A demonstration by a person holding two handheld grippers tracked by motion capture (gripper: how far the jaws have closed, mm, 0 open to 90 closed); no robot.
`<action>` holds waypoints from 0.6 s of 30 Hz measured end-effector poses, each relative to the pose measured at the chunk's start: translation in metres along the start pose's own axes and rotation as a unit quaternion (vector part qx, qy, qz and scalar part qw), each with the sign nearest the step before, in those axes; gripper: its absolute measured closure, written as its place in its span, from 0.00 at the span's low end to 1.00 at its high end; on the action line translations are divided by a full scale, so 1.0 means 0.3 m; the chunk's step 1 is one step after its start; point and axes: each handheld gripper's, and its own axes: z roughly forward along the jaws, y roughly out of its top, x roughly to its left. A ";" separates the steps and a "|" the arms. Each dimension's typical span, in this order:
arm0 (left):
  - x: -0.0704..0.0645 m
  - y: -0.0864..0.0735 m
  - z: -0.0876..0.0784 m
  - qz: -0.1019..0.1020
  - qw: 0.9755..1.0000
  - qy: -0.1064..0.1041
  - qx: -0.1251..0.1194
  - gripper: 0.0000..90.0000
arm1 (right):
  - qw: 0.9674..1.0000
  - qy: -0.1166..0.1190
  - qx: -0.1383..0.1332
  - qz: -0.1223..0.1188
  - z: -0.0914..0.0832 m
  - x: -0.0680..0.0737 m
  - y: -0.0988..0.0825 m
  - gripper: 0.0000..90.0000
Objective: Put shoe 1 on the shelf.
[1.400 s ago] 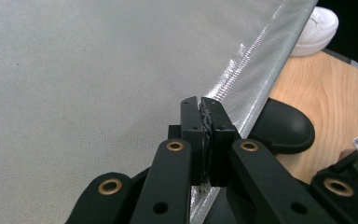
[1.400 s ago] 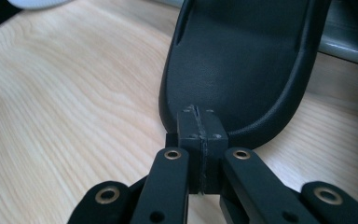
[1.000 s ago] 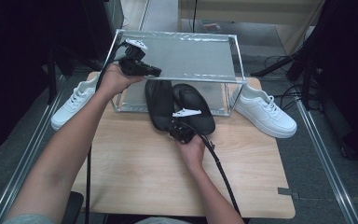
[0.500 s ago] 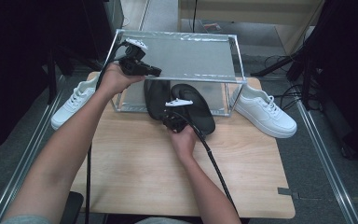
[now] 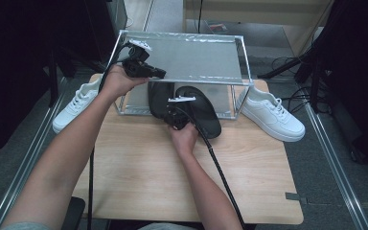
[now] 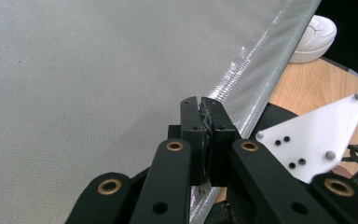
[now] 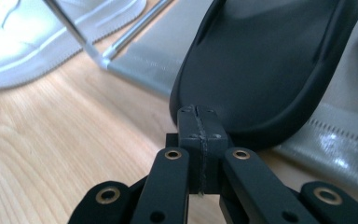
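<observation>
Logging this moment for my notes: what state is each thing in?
Left hand-held gripper: shut on mesh cover edge.
Right hand-held gripper: shut, at left black slipper heel.
Right black slipper: flat, half under rack.
Left white sneaker: upright on table.
Right white sneaker: upright on table.
</observation>
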 end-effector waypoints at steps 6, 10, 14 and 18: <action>0.003 0.002 0.000 -0.003 1.000 -0.002 0.001 0.97 | 1.000 0.015 -0.001 -0.016 -0.050 0.026 -0.026 1.00; 0.005 0.004 0.001 -0.005 1.000 -0.003 0.003 0.97 | 0.999 0.024 -0.007 -0.025 -0.112 0.032 -0.041 1.00; 0.006 0.006 0.003 -0.009 1.000 -0.001 0.004 0.97 | 0.999 0.031 -0.016 -0.022 -0.191 0.028 -0.079 1.00; 0.005 0.008 0.004 -0.007 1.000 0.003 0.007 0.97 | 0.999 0.027 -0.022 -0.021 -0.256 0.001 -0.121 1.00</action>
